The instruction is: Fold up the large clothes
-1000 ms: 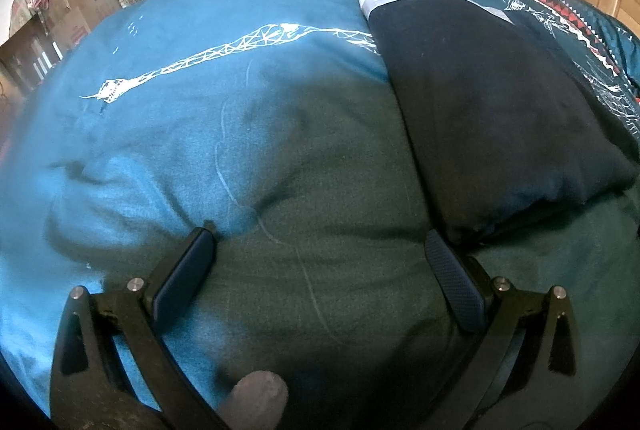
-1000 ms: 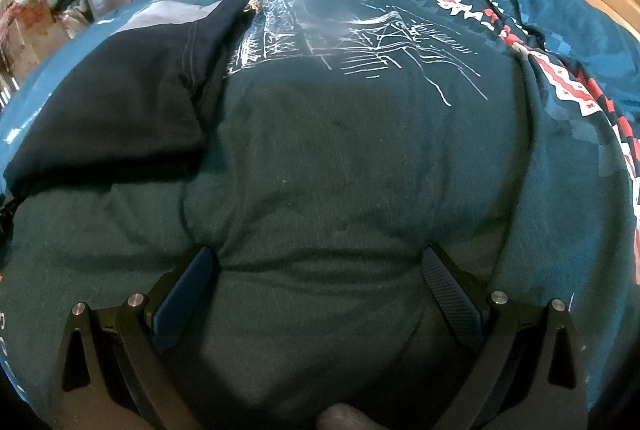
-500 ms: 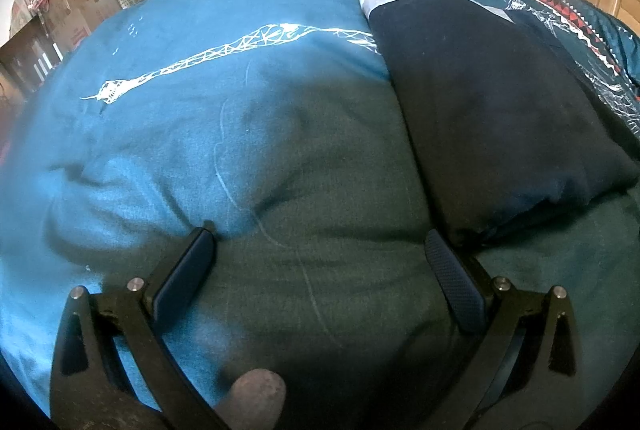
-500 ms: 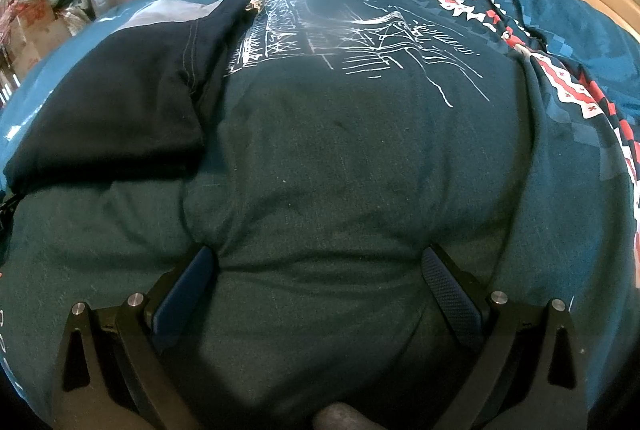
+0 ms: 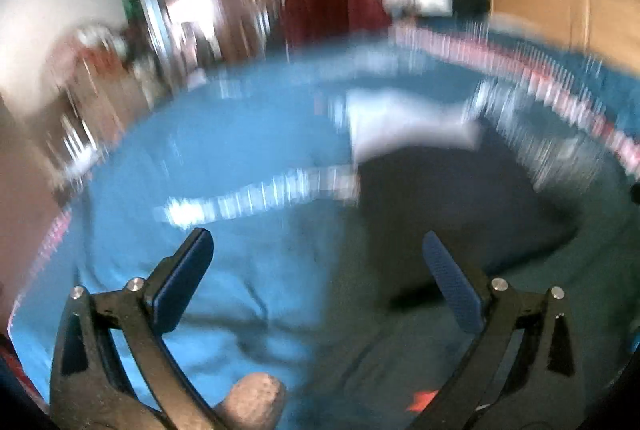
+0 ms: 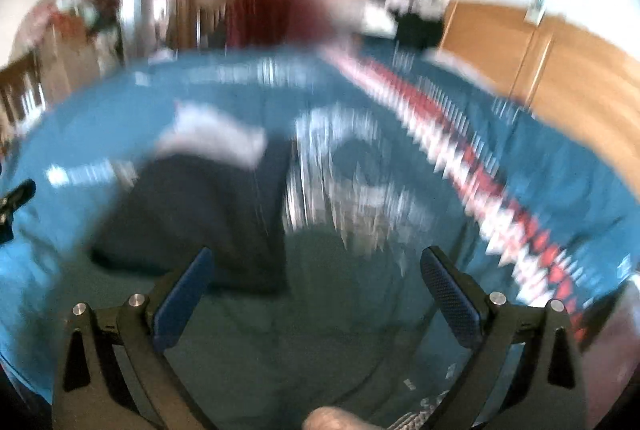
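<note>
Well, both views were smeared with blur, yet the left gripper (image 5: 318, 262) hung above the bedspread (image 5: 224, 150) with jaws wide and empty. So did the right gripper (image 6: 316, 278), while the folded dark garment (image 6: 200, 214) lay flat between them.

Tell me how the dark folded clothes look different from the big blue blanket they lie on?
The dark folded garment is nearly black and plain; the blue bedspread is bright teal with white drawings and a red-and-white zigzag band. The garment is a small folded bundle with a pale part at its far end; the bedspread spreads wide under it. Both are soft cloth, blurred in these views.
</note>
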A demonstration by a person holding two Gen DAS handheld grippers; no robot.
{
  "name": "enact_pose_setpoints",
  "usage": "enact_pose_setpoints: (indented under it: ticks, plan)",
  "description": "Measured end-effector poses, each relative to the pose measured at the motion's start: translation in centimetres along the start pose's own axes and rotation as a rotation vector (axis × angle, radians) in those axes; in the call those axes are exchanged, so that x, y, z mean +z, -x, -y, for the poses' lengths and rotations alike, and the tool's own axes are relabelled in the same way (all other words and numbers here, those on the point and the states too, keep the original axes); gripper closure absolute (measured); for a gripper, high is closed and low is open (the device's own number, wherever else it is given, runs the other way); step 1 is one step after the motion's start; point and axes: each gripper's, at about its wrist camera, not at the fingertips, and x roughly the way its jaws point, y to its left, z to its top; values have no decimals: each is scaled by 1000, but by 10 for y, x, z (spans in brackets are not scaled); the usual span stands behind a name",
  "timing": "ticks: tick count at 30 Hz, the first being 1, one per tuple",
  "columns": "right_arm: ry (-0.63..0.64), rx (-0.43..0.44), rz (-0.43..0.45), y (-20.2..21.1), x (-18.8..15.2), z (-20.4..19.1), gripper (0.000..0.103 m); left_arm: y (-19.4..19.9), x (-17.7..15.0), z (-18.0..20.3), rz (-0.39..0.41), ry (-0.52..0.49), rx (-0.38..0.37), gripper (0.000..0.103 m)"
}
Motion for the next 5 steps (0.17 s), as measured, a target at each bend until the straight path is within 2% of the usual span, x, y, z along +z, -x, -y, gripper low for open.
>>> enact_pose_setpoints:
  ticks: [3, 4, 5]
  plan:
    - [-19, 43, 86, 47, 34, -12, 0, 69, 35, 1, 182, 69, -8, 0]
    - [-36, 64, 93, 57, 44, -14, 0, 85, 46, 2, 222, 87, -42, 0]
    - [-52, 85, 90, 63, 50, -14, 0, 91, 52, 1, 225, 92, -59, 0]
